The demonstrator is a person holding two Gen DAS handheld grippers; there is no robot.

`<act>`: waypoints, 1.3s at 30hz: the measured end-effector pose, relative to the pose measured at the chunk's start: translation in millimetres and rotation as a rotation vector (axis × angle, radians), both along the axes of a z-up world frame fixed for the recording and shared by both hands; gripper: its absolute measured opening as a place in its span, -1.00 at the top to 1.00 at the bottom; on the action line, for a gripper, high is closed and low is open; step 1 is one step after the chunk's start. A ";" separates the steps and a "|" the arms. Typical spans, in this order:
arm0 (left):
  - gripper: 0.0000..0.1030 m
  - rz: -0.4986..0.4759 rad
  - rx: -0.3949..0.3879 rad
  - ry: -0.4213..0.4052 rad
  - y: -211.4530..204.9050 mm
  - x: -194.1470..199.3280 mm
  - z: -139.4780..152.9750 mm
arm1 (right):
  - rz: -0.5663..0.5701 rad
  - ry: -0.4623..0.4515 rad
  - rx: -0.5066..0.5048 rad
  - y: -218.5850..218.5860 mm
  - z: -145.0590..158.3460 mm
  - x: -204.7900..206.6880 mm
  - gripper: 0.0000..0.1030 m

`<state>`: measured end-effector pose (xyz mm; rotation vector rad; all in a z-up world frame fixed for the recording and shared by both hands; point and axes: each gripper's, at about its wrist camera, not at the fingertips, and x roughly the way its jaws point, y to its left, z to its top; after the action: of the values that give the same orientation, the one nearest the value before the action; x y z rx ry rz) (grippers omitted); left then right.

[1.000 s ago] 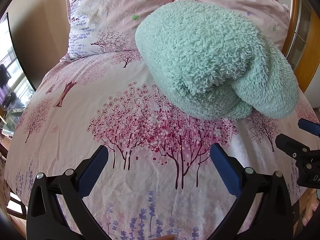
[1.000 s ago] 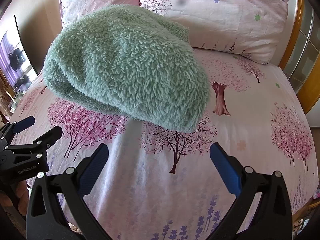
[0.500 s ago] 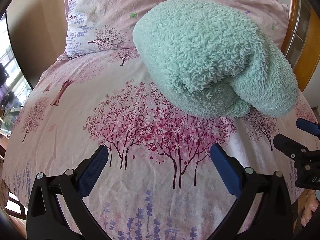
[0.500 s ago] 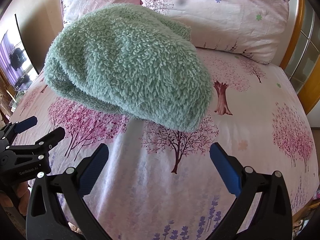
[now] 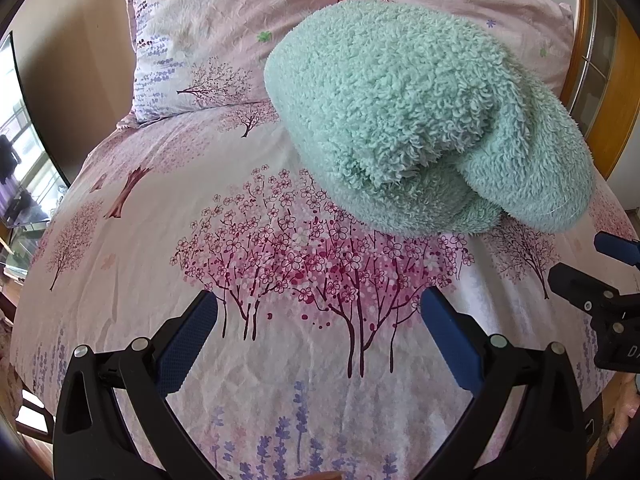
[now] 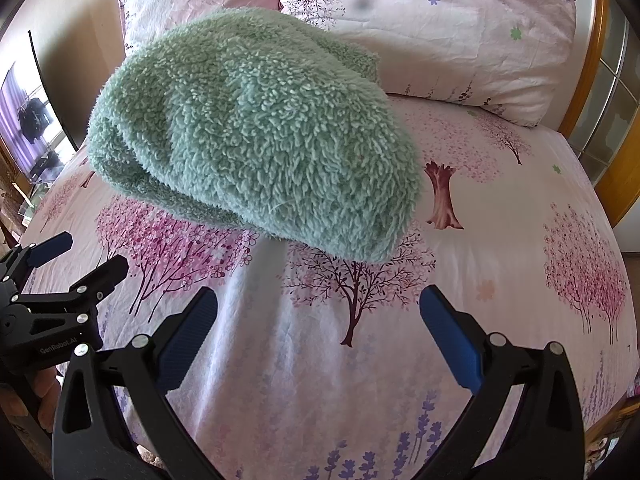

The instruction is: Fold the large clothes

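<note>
A mint-green fluffy garment (image 5: 420, 120) lies folded in a thick bundle on the pink tree-print bed (image 5: 140, 240), towards the pillows. In the right wrist view the same garment (image 6: 256, 140) fills the upper left. My left gripper (image 5: 318, 332) hovers open over bare sheet, short of the bundle's near edge. My right gripper (image 6: 318, 332) is open too, over the sheet in front of the bundle. Each gripper shows in the other's view: the right gripper (image 5: 600, 272) at the right edge, the left gripper (image 6: 60, 268) at the left edge. Neither touches the garment.
Two pink pillows (image 5: 224, 40) (image 6: 440, 32) lean at the head of the bed. A wooden bed frame (image 6: 600, 80) rises at the right. A window and furniture (image 5: 20, 184) lie past the bed's left side. A hand (image 6: 24, 400) holds the left gripper.
Both grippers have drawn back slightly from the bundle and stay open. The garment has not moved on the bed.
</note>
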<state>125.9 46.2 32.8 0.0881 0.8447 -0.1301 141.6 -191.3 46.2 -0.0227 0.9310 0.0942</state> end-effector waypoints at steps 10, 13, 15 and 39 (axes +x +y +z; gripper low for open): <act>-0.97 -0.002 0.001 0.004 1.2 1.3 -1.0 | 0.000 0.000 0.001 -0.9 0.3 0.7 -0.97; -0.97 -0.002 -0.001 0.005 1.1 1.1 -0.8 | 0.001 0.000 0.002 -1.4 0.2 0.8 -0.97; -0.97 -0.001 -0.002 0.005 1.5 1.1 -0.3 | 0.000 0.000 0.001 -1.5 0.1 1.1 -0.97; -0.97 -0.002 0.001 0.007 3.7 3.0 -1.3 | 0.005 0.003 -0.003 0.5 1.7 2.7 -0.97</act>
<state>128.8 49.9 31.4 0.0898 0.8520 -0.1315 144.3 -190.7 47.9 -0.0272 0.9343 0.0976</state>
